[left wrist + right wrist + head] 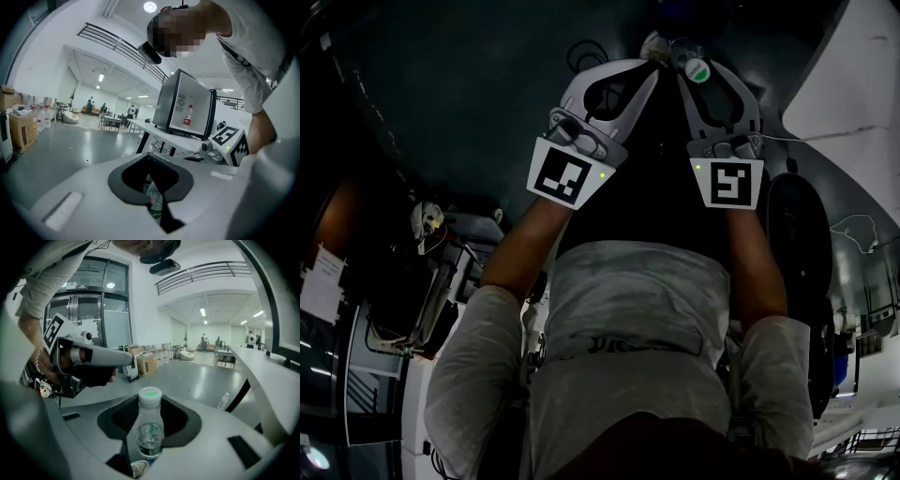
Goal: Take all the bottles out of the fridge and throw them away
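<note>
In the head view both grippers are held out in front of the person, side by side over a dark floor. My right gripper [694,75] is shut on a clear bottle [150,430] with a pale green cap [697,68]; it stands upright between the jaws with a little water in it. My left gripper [653,58] is shut on another clear bottle [155,202] with a green label, mostly hidden in the gap. A small fridge [165,108] stands open on a white table, with a red-labelled bottle [188,117] inside.
A long white table [154,133] carries the fridge. A loose bottle [223,401] lies on the grey floor beside a table leg. Cardboard boxes [146,363] and water jugs stand along the far walls. People and chairs are far off in the hall.
</note>
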Demonstrator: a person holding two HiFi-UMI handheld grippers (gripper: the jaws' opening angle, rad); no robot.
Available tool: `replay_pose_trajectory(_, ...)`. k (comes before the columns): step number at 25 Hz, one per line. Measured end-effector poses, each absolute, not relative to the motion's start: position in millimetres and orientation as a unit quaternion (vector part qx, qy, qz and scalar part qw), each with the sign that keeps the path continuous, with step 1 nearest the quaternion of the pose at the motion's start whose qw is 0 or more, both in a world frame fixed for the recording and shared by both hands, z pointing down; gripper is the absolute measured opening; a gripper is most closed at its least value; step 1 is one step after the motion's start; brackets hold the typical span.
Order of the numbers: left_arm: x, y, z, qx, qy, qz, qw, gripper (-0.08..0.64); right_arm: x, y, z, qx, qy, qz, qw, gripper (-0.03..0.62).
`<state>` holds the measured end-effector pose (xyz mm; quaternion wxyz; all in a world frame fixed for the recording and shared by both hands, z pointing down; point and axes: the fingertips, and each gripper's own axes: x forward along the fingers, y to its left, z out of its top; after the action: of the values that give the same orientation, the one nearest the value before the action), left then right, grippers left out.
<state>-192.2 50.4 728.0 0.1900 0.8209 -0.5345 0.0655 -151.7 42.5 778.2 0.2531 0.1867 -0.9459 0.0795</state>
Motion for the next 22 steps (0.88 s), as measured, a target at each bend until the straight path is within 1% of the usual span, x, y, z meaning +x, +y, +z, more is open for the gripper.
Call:
replay_pose_trajectory(4,-192.7,45.9,738.0,0.819,-0.535,0.064,0.196,0.008,-148.6,38.0,789.2,0.192,-0.942,0.076,0.265,0.149)
replay_pose_trajectory(7,-193.1,41.3,745.6,0.818,-0.536,0.063,0.196,0.008,-149.8,31.6,795.1,0.195,-0.943,0.064,0.262,0.149)
replay_pose_trajectory(10,-192.0,40.5,754.2,0.82,-0.534,0.066,0.196,0.008,-147.8,30.7,807.4,0.195,-0.939,0.062,0.277,0.149)
replay_pose_trajectory(22,-190.2,27.3,794.4,0.811,-0.545,0.069,0.2,0.008,-147.5,23.9,841.0,0.202,-0.936,0.052,0.285,0.149)
